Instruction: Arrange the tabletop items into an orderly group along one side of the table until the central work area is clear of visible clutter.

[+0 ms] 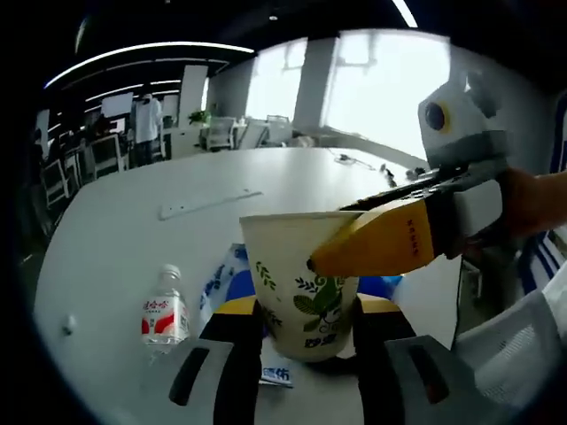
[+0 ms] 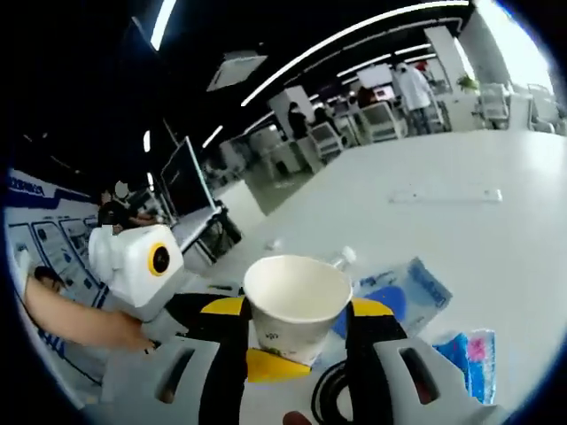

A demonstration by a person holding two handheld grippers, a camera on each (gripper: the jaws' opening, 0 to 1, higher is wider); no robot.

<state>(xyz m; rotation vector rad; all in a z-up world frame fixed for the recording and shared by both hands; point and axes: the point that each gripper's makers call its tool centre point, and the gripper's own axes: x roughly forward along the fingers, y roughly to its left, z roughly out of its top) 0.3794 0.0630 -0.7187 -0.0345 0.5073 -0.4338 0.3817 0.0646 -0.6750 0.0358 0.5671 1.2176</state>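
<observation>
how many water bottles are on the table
1. The water bottle stands on the white table, off to one side of the paper cup in the left gripper view; in the right gripper view its cap pokes up behind the cup. Others may be hidden.

In the left gripper view, a paper cup (image 1: 301, 283) printed with green leaves stands upright between the two black-and-yellow jaws of the left gripper (image 1: 306, 341), which press against its lower sides. The right gripper (image 1: 323, 258) comes in from the right, held by a hand (image 1: 536, 199), and its yellow jaw touches the cup's rim and upper wall. A small water bottle (image 1: 166, 314) with a red label stands on the white table (image 1: 177, 230) to the left of the cup. Behind the cup lies a blue-and-white packet (image 1: 223, 279). Farther back on the table rests a long white strip (image 1: 208, 204).
</observation>
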